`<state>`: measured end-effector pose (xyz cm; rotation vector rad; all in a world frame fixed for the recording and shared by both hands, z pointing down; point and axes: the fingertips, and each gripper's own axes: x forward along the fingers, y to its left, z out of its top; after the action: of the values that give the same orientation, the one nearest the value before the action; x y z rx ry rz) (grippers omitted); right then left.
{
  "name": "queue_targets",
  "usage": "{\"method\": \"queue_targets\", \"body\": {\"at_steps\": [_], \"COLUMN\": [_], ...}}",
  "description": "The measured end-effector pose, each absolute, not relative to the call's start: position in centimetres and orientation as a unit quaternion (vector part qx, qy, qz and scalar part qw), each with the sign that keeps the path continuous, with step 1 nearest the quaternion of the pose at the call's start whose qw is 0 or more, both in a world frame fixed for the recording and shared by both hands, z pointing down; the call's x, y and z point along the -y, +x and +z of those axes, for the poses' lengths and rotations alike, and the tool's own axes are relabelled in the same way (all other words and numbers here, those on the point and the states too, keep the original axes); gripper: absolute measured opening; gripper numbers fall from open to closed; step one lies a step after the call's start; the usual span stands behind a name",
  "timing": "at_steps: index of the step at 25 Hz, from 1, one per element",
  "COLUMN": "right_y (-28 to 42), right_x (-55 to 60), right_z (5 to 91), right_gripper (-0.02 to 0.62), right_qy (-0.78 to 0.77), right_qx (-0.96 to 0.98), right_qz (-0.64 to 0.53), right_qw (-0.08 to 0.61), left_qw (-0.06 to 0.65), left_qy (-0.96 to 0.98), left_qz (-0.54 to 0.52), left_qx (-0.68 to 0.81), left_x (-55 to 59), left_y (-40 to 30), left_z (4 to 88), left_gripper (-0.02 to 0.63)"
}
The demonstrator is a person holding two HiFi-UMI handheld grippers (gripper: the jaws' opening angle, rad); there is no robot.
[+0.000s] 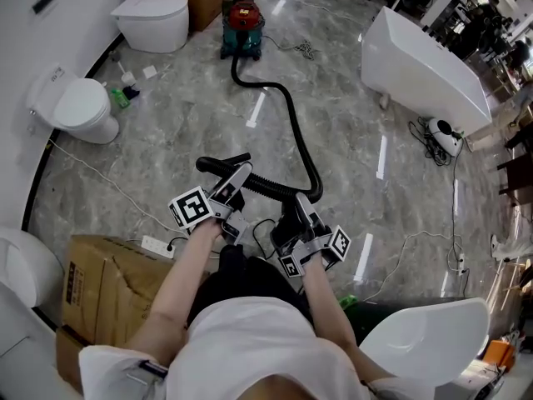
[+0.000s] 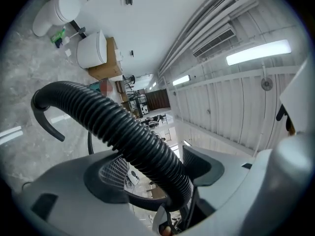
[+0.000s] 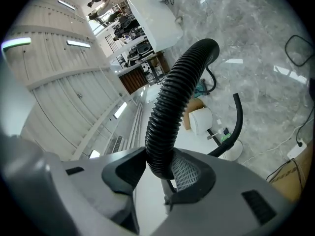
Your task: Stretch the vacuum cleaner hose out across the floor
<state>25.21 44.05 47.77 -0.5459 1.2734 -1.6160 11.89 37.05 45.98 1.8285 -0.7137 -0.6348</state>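
1. Gripping the hose (image 1: 287, 111) close to the body, the left gripper (image 1: 239, 173) is clamped near its free, curved end.
2. The right gripper (image 1: 301, 205), just beside it, is clamped further along the hose, on the vacuum's side.
3. From there the hose loops, then runs away across the floor (image 1: 191, 115) to the vacuum (image 1: 242, 23); pulling backward should straighten it.

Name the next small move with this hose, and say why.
The left gripper and right gripper each clamp the hose, which runs in loose bends from the vacuum and hooks round near them. So the best next move is probably to draw both back, away from the vacuum, to take out that slack.
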Motion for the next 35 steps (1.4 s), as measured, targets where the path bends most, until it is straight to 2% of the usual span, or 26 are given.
{"method": "queue_targets", "body": {"at_steps": [8,12,15,20,29,35], "right_y": [23.8,23.4,22.7,23.0,25.2,25.3], "right_x": [-45.5,-45.7,-46.0,-46.9,-46.9,-46.9], "right_z": [48.6,49.9,51.4,53.3,54.0,53.7], "right_gripper": [0.169,0.169,0.170,0.170,0.170,0.170], "right_qy": [-0.190,-0.198,-0.222,-0.262,-0.279,-0.270], "right_qx": [-0.523,-0.507,-0.505,-0.504,-0.493,-0.489], "right_qz": [-0.684,-0.693,-0.703,-0.717,-0.707,-0.707], "right_qw": [0.471,0.473,0.448,0.403,0.424,0.434], "left_qw": [0.512,0.484,0.449,0.384,0.263,0.235], "left_qy": [0.759,0.782,0.813,0.861,0.919,0.923], "left_qz": [-0.293,-0.293,-0.268,-0.180,0.043,0.135], "left_qx": [0.275,0.261,0.257,0.280,0.290,0.274], "left_x": [-37.3,-37.9,-38.3,-38.1,-39.3,-40.6], "left_y": [11.8,11.9,12.3,12.7,12.0,12.6], "left_z": [44.8,43.7,43.7,44.1,47.2,50.1], "left_gripper": [0.304,0.244,0.213,0.179,0.181,0.181]}}
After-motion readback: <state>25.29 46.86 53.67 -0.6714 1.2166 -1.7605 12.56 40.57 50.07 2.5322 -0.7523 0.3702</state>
